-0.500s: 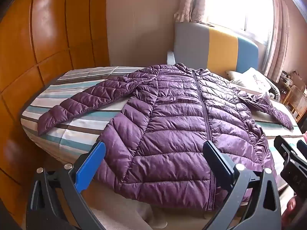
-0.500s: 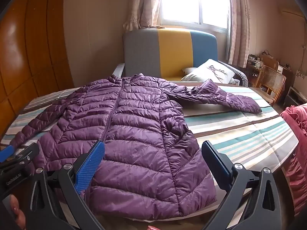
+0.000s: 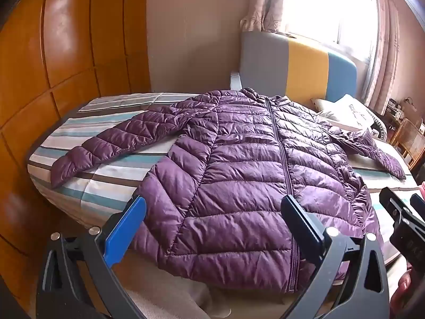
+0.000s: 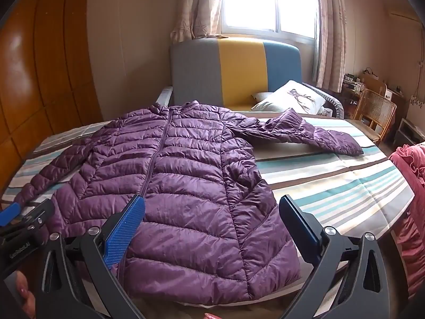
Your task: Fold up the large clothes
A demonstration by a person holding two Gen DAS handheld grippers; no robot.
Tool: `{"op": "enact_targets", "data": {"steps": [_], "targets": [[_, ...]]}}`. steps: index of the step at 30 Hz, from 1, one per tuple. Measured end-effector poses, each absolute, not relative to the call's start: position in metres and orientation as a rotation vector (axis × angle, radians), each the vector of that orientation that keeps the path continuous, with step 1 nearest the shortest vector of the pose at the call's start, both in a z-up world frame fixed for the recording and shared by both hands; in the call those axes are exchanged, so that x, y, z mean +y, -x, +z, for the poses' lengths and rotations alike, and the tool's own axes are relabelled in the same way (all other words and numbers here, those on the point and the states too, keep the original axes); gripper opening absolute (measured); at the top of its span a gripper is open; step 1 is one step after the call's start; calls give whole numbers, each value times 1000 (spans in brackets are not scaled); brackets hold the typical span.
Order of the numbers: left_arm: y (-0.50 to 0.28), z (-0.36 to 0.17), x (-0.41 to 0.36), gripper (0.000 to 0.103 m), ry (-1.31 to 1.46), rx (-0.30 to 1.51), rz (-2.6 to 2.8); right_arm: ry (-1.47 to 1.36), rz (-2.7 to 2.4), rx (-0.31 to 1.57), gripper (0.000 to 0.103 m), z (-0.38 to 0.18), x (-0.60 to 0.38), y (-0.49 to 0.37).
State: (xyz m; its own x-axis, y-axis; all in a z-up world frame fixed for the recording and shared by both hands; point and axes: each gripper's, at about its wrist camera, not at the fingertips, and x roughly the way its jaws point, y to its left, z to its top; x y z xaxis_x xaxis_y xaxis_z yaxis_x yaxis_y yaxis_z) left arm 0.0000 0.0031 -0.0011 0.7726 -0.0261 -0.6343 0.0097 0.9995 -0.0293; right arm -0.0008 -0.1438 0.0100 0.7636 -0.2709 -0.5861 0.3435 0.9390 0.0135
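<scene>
A purple quilted puffer jacket (image 3: 239, 170) lies flat and zipped on the striped bed, front up, both sleeves spread out; it also shows in the right wrist view (image 4: 186, 183). Its hem hangs over the near bed edge. My left gripper (image 3: 212, 212) is open and empty, held just above the hem's left half. My right gripper (image 4: 211, 212) is open and empty above the hem's right half. The left sleeve (image 3: 111, 146) reaches toward the wardrobe. The right sleeve (image 4: 305, 135) points toward the chair side.
The striped bedsheet (image 4: 332, 186) covers the bed. A wooden wardrobe (image 3: 53, 66) stands close on the left. A grey, yellow and blue headboard (image 4: 239, 71) and a pillow (image 4: 289, 98) are at the far end. A wicker chair (image 4: 377, 114) and pink fabric (image 4: 409, 199) are on the right.
Both views have shifted very slightly; the grippers stay open over the hem and the jacket has not moved.
</scene>
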Motion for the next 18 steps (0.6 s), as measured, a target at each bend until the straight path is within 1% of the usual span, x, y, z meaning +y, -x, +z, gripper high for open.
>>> {"op": "enact_targets", "data": {"steps": [18], "targets": [[0, -4, 3, 101, 22, 693, -21, -129, -327, 622, 100, 10, -144, 1]]}}
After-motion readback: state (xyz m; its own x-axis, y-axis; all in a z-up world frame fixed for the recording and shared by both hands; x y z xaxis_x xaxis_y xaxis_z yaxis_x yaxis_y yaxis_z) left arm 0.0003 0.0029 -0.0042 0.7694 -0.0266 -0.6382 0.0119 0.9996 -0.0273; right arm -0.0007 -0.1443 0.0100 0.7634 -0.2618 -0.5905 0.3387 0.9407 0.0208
